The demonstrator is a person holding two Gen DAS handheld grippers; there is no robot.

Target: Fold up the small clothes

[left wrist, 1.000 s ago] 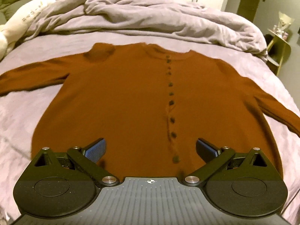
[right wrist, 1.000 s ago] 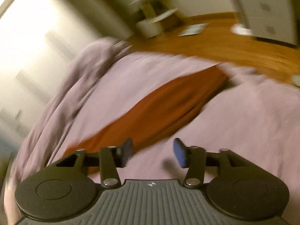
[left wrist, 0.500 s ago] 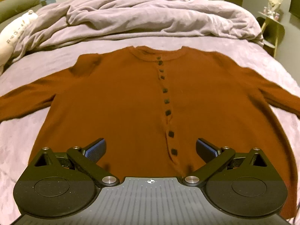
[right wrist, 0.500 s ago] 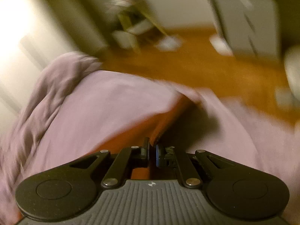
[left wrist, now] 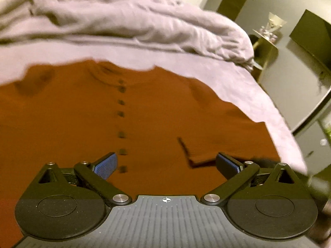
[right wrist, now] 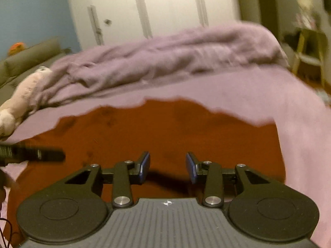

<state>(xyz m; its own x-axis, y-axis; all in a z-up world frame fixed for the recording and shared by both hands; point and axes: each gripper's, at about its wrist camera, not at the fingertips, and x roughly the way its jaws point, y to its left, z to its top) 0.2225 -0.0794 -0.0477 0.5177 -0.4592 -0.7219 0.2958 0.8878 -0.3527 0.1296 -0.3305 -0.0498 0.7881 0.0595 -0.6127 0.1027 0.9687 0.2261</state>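
Observation:
A rust-brown buttoned cardigan (left wrist: 82, 119) lies flat, front up, on the lilac bed sheet (left wrist: 258, 86). Its right sleeve (left wrist: 217, 144) is folded in across the body, cuff edge near the lower middle. My left gripper (left wrist: 166, 165) is open wide and empty, low over the lower front of the cardigan by the button row. The cardigan also shows in the right wrist view (right wrist: 165, 132). My right gripper (right wrist: 168, 167) is open and empty just above it. A dark part of the left gripper (right wrist: 31, 155) shows at the left edge there.
A rumpled lilac duvet (left wrist: 124, 20) is heaped along the far side of the bed. A stuffed toy (right wrist: 18, 101) lies at the far left. A yellow side table (left wrist: 266, 45) stands past the bed's right edge. White wardrobe doors (right wrist: 155, 10) are behind.
The right gripper, shut on the right sleeve half a second ago, has carried it over the body and opened. The left gripper has shifted right and closer to the cardigan.

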